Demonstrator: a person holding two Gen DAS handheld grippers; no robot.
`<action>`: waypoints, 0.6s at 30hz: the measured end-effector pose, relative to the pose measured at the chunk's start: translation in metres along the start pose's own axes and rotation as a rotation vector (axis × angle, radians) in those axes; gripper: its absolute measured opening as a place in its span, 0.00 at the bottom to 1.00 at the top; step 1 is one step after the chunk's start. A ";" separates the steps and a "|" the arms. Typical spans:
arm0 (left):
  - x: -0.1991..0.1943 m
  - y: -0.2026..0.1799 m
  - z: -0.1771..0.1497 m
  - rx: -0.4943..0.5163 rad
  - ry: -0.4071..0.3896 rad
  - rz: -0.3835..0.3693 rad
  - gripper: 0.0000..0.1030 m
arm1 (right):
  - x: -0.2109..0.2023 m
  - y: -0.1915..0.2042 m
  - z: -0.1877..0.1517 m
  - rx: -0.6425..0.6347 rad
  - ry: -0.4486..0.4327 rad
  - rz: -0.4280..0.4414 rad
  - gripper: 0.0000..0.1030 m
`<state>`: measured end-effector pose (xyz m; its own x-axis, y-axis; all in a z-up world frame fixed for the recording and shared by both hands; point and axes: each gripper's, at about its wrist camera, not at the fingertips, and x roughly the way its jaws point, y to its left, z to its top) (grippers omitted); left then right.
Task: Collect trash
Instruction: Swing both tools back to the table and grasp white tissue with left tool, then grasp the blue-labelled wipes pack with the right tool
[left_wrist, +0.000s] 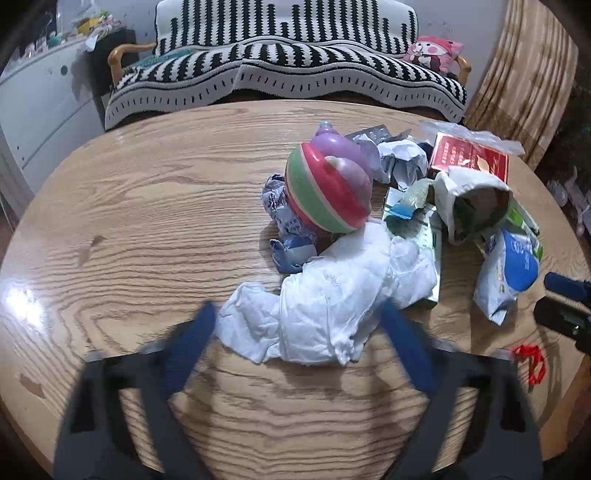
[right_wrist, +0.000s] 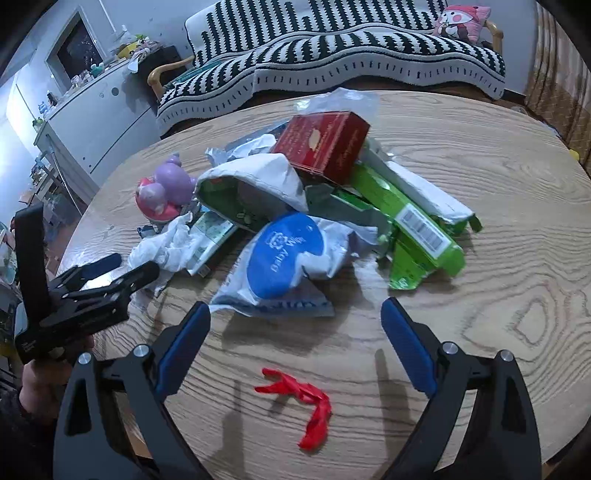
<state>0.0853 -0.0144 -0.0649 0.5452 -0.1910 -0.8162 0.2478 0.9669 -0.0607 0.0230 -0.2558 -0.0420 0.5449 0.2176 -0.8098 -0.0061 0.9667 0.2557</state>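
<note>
A heap of trash lies on the round wooden table (left_wrist: 129, 206). My left gripper (left_wrist: 299, 321) is open, its blue fingers on either side of a crumpled white tissue (left_wrist: 325, 302). Behind the tissue sit a pink, green and purple toy (left_wrist: 328, 184), crumpled paper (left_wrist: 400, 158), a red box (left_wrist: 469, 158) and a baby wipes pack (left_wrist: 509, 273). My right gripper (right_wrist: 295, 314) is open just short of the blue and white wipes pack (right_wrist: 284, 254). A red wrapper scrap (right_wrist: 303, 402) lies under it. A green carton (right_wrist: 410, 225) and the red box (right_wrist: 325, 144) lie behind.
A sofa with a black and white striped blanket (left_wrist: 284, 62) stands behind the table, with a pink cushion (left_wrist: 432, 51) on it. A white cabinet (right_wrist: 96, 122) stands at the left. The left gripper shows in the right wrist view (right_wrist: 122, 269) beside the tissue (right_wrist: 166, 247).
</note>
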 end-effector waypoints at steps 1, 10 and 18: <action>0.001 0.001 0.000 -0.007 0.020 -0.020 0.28 | 0.001 0.001 0.001 -0.001 0.001 0.003 0.88; -0.043 -0.010 0.002 -0.014 0.008 -0.001 0.21 | 0.012 0.004 0.007 0.011 0.011 0.013 0.88; -0.066 -0.018 0.000 -0.006 -0.036 -0.020 0.21 | 0.026 0.006 0.013 0.025 0.020 -0.011 0.81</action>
<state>0.0450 -0.0194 -0.0097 0.5687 -0.2158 -0.7937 0.2540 0.9639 -0.0801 0.0481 -0.2465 -0.0544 0.5283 0.2100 -0.8227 0.0204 0.9655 0.2596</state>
